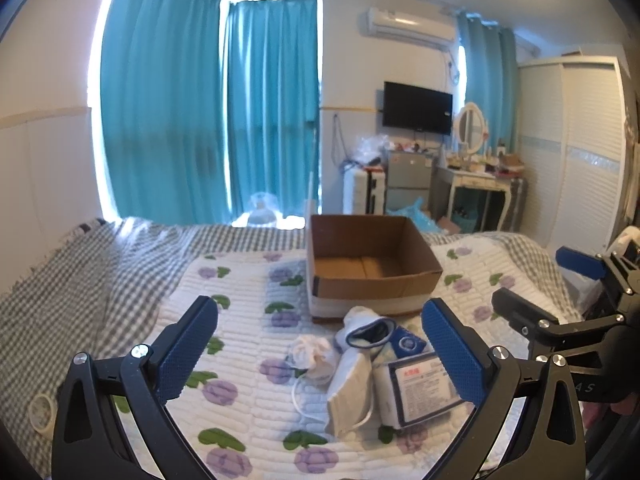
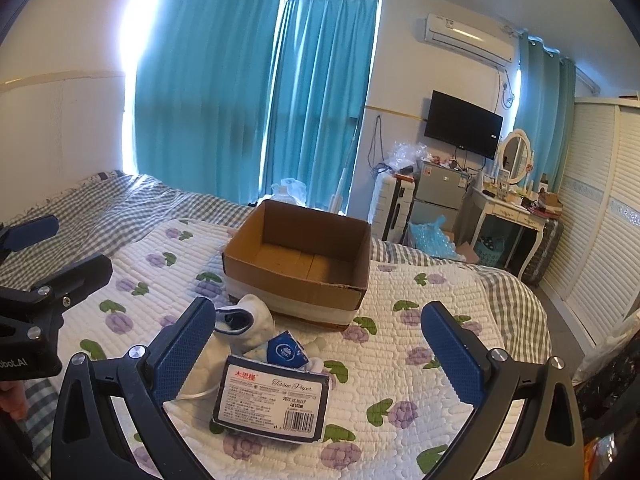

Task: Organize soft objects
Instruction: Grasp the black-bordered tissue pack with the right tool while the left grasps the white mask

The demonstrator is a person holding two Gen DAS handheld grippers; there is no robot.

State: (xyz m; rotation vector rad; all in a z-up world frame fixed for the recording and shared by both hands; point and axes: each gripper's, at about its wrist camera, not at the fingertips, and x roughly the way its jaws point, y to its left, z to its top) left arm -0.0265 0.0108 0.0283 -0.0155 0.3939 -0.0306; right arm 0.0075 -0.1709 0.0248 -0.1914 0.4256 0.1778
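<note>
left gripper point(image 1: 320, 344) and right gripper point(image 2: 318, 344), fingers spread apart and holding nothing, above a white quilted floral bedspread point(image 2: 420, 360). soft items lie in a cluster before an open brown cardboard box point(image 2: 298, 256): white sock point(image 1: 362, 330), white face mask point(image 1: 350, 392), white drawstring pouch point(image 1: 312, 356), wrapped tissue paper pack point(image 2: 272, 396).

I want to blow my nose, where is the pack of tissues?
The tissue pack lies on the flowery quilt in the right wrist view, just in front of the cardboard box, beside the small blue packet and white sock.
</note>
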